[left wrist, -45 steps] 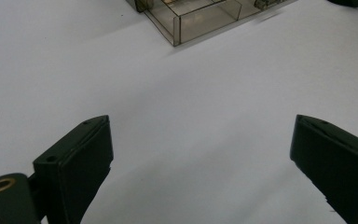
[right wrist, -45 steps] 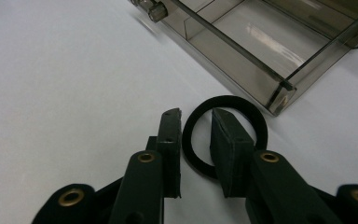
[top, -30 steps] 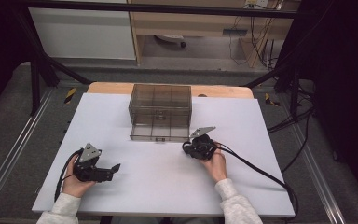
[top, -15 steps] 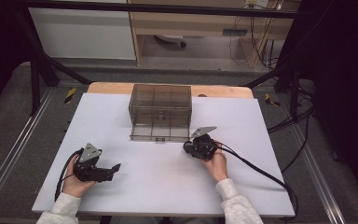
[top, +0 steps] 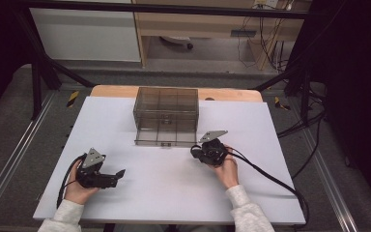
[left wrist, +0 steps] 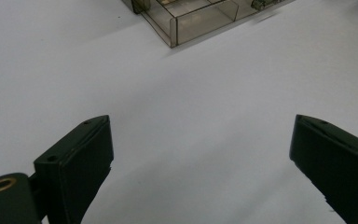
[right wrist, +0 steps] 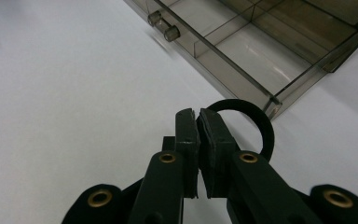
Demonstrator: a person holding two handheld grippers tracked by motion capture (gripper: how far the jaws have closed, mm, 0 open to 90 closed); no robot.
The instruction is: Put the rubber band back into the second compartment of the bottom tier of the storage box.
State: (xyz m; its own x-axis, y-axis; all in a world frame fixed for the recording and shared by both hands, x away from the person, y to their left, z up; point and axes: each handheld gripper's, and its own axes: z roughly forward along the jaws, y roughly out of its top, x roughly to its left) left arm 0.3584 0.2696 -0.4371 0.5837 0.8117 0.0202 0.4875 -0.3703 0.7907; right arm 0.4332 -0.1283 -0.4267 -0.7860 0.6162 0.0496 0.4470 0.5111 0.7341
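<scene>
Clearly the right gripper [right wrist: 198,122], jaws clamped on a black ring [right wrist: 261,126] at frame centre, nears the open drawer [right wrist: 242,51]; next, apparently, carry it in. Left gripper [left wrist: 200,154] idles, jaws apart.

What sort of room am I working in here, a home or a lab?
Most likely a lab or recording workspace, not a home. The white table stands inside a black metal frame, loose cables trail across the floor behind it, and the one item set out is a clear drawer box.
</scene>
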